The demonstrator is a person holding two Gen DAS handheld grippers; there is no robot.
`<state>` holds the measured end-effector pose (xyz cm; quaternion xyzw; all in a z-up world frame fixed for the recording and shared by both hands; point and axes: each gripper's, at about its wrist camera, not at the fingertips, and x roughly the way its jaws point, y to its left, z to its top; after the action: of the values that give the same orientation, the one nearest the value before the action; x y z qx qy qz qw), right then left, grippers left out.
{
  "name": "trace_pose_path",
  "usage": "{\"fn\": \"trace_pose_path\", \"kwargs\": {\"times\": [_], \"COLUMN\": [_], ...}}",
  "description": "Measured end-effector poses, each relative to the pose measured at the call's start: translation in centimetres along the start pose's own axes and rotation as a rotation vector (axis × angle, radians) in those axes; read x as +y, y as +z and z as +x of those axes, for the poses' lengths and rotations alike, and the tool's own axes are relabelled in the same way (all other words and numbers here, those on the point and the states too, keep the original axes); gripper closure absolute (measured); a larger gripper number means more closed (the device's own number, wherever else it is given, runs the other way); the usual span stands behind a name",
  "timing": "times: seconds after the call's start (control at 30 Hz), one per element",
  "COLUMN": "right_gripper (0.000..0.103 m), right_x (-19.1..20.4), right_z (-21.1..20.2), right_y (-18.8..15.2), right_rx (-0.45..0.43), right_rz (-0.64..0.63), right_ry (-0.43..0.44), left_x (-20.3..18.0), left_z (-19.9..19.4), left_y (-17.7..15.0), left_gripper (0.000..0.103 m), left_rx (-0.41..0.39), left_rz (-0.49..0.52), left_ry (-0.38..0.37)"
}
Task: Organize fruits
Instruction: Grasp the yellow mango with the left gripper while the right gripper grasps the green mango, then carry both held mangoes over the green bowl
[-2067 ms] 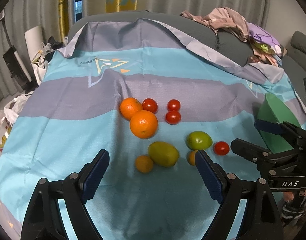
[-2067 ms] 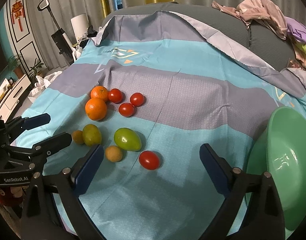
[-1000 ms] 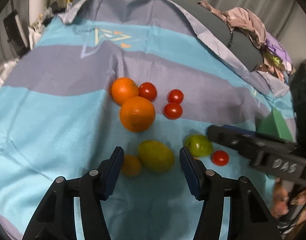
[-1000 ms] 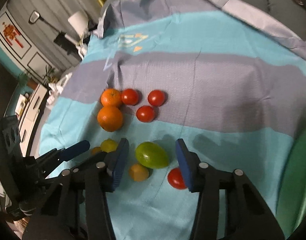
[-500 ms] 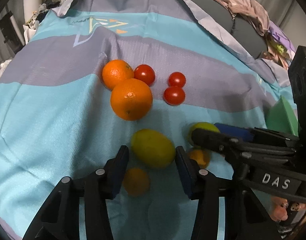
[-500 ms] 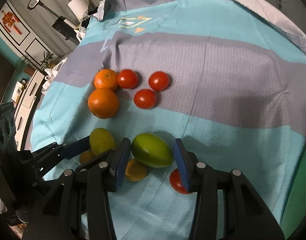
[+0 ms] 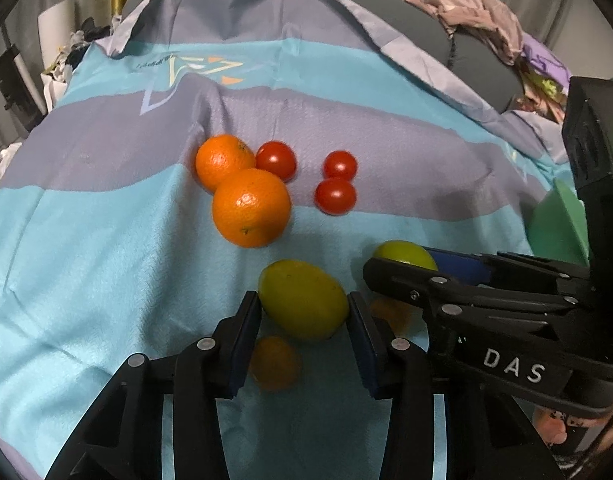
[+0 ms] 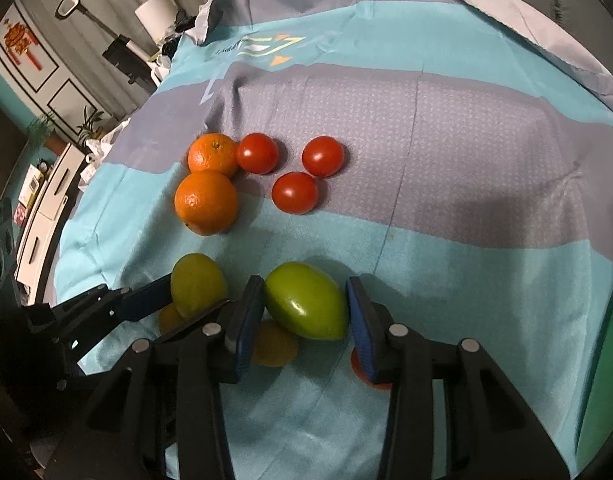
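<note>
While the left gripper (image 7: 304,308) pinches one yellow lemon (image 7: 302,298) at lower centre, the right gripper (image 8: 306,308) pinches one green lemon (image 8: 306,306); two oranges (image 7: 250,212) and three tomatoes (image 7: 334,196) lie above.

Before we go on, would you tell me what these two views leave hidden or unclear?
- Red tomato: right wrist view, mostly behind the right gripper.
- Green bowl: left wrist view, largely blocked by the right gripper's body; cut off at the right wrist frame's edge.
- Small orange fruit: left wrist view, blurred, shadowed under the gripper.
- Whether either green fruit is lifted: unclear.
</note>
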<state>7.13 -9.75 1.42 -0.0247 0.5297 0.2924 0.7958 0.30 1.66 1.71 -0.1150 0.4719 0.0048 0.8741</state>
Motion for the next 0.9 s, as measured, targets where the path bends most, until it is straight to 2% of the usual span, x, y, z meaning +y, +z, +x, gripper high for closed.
{"fn": "trace_pose_path", "kwargs": {"times": [0.23, 0.43, 0.8, 0.9], "right_gripper": [0.061, 0.061, 0.061, 0.061], "right_x": [-0.2, -1.4, -5.6, -7.1], "right_z": [-3.1, -6.7, -12.0, -13.8], "right_y": [-0.4, -1.7, -3.4, -3.7], "right_rx": [-0.078, -0.158, -0.284, -0.325], "right_rz": [0.037, 0.078, 0.182, 0.216], "right_ry": [0.021, -0.037, -0.125, -0.126], "left_x": [-1.4, -3.7, -11.1, -13.4], "left_z": [-2.1, -3.1, -3.5, -3.7], "left_y": [0.4, 0.8, 2.0, 2.6], "left_gripper": [0.059, 0.059, 0.059, 0.059], "left_rx": [-0.05, -0.068, -0.069, -0.076], "left_rz": [0.028, 0.073, 0.227, 0.266], "left_ry": [-0.023, -0.051, -0.098, -0.135]}}
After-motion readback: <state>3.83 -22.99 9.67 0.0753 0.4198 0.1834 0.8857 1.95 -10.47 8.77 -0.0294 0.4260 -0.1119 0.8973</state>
